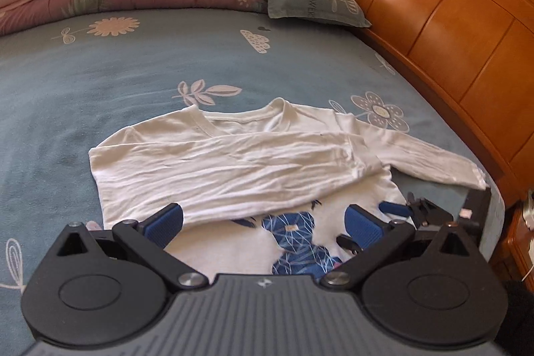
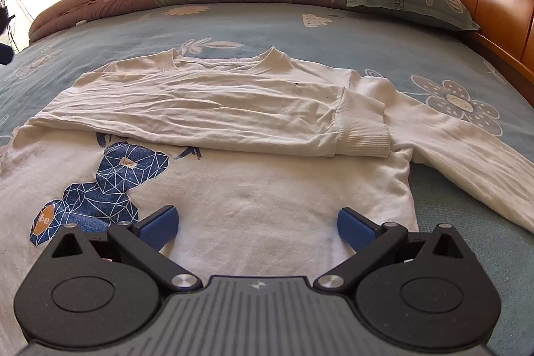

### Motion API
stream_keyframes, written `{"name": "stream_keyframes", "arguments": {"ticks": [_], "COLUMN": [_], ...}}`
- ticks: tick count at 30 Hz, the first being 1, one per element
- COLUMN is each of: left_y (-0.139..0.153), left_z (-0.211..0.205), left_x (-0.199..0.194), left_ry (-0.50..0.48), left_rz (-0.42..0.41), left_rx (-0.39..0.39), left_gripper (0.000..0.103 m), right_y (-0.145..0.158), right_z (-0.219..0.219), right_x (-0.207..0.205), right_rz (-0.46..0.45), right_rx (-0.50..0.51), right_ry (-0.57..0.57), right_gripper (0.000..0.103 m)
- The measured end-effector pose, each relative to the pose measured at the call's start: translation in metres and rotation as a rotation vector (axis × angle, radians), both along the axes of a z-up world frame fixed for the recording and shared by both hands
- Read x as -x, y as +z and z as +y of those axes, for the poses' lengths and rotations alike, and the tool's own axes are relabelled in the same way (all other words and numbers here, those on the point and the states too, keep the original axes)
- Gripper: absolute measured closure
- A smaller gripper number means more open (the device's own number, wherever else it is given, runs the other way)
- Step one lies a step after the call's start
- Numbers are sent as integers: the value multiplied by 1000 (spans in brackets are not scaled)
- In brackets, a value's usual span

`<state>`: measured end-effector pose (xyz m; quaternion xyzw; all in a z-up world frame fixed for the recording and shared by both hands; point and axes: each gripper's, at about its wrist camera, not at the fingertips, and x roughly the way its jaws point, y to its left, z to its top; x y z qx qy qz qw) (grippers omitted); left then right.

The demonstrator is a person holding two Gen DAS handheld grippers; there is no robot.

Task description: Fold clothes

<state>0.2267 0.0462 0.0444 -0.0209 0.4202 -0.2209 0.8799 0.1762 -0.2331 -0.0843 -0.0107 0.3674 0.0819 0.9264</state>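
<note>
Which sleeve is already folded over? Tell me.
The sleeve lying across the chest of the shirt, its ribbed cuff resting on the body. The other sleeve is stretched out sideways onto the bed sheet.

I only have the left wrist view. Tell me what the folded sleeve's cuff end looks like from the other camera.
Observer: The ribbed cuff lies flat across the white shirt, ending just short of its right edge.
Operator: Report the right gripper.
Observer: The right gripper is open over the shirt's lower body, holding nothing.
Operator: Read the print.
Observer: The blue geometric bear carries an orange patch reading "be".
</note>
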Motion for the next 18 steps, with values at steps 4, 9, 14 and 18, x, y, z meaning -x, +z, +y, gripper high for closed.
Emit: {"name": "stream_keyframes", "arguments": {"ticks": [4, 9, 14, 18], "left_y": [-31, -87, -112, -114], "left_z": [-14, -30, -36, -33], "left_x": [31, 58, 79, 88], "left_ry": [-4, -3, 22, 46], "left_rz": [56, 122, 81, 51], "left_rx": [-55, -93, -140, -129], "left_gripper": [1, 1, 1, 1], "right_y": [19, 32, 3, -4], "right_z": [-6, -10, 1, -3], "right_x": [28, 80, 103, 106], "right_rz": [9, 37, 96, 52], "right_rx": [-74, -98, -1, -26], "right_ry": [-18, -32, -14, -33], "right_gripper": [0, 0, 0, 0]}}
